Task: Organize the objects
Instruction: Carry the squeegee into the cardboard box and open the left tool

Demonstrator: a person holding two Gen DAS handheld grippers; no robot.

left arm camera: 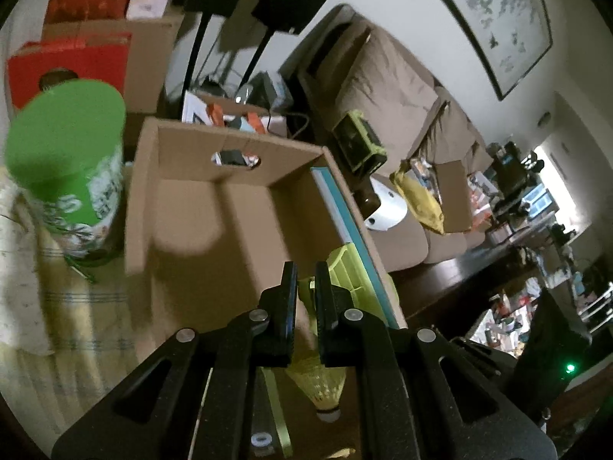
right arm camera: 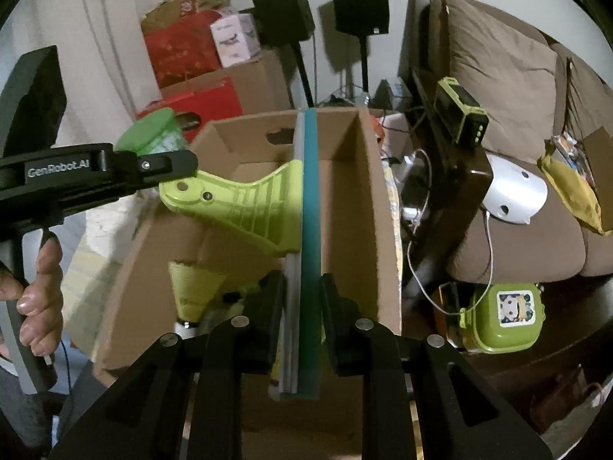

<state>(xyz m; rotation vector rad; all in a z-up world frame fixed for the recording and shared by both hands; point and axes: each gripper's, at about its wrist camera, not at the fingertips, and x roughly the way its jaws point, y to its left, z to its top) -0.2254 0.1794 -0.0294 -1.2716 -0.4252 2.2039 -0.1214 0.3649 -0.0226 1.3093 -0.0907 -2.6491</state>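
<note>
An open cardboard box [left arm camera: 191, 207] [right arm camera: 356, 207] stands in front of both grippers. My right gripper [right arm camera: 302, 326] is shut on a teal-and-grey board [right arm camera: 308, 230] held upright on edge along the box's length; the board also shows in the left wrist view [left arm camera: 345, 222]. My left gripper [left arm camera: 305, 280] [right arm camera: 180, 170] is shut on the handle of a lime green plastic piece [right arm camera: 249, 207] [left arm camera: 346, 272] fixed to the board's left side. A yellow shuttlecock [left arm camera: 320, 383] [right arm camera: 195, 287] lies below the left gripper.
A green-lidded can [left arm camera: 72, 168] [right arm camera: 153, 134] stands left of the box on a pale cloth [left arm camera: 46, 306]. A brown sofa [right arm camera: 517, 153] with clutter is to the right, a lime lunch box [right arm camera: 502, 318] on a dark table. Red and cardboard boxes [right arm camera: 191, 57] and speakers [right arm camera: 360, 4] stand behind.
</note>
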